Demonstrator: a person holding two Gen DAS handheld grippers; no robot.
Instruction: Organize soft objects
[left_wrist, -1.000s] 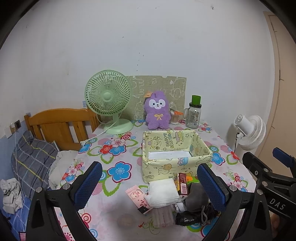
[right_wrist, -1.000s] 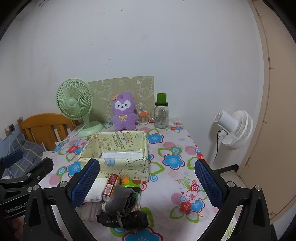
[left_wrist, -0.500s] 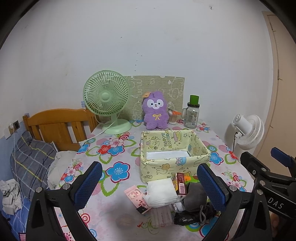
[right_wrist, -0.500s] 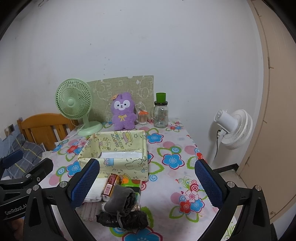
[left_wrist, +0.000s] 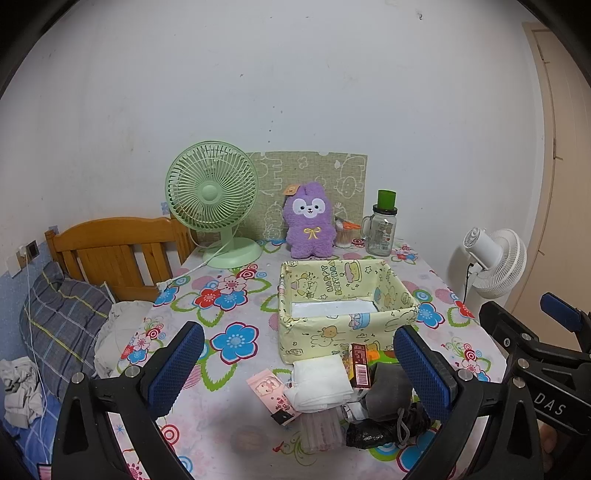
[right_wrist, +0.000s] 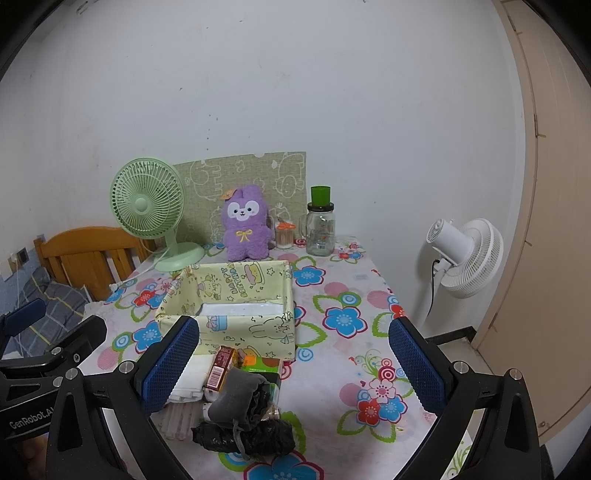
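Right, both tools hang above the near edge of the desk (left_wrist: 229, 295), the left gripper (left_wrist: 299, 373) spread wide with nothing between its blue pads, and the right gripper (right_wrist: 291, 369) just as wide and just as empty. The soft things sit heaped in front of the yellow box (left_wrist: 343, 317), touching its near wall: a folded white cloth (left_wrist: 321, 380), a rolled grey sock (right_wrist: 240, 395) on top, and a crumpled black bag (right_wrist: 247, 437) nearest the cameras. All of it looks light and floppy, so a pinch should sink in and the cloth will likely sag or unfold if taken by a corner; better, I'd say, to bite the thick middle of the grey roll, where the layers bunch. The black bag looks slick and could slide out of a shallow grip. Mixed in are stiffer bits, a brown carton (right_wrist: 219, 367) and a pink packet (left_wrist: 275, 395), which a careless grab could drag along. Inside the box only a white sheet on the floor shows, with room to spare.
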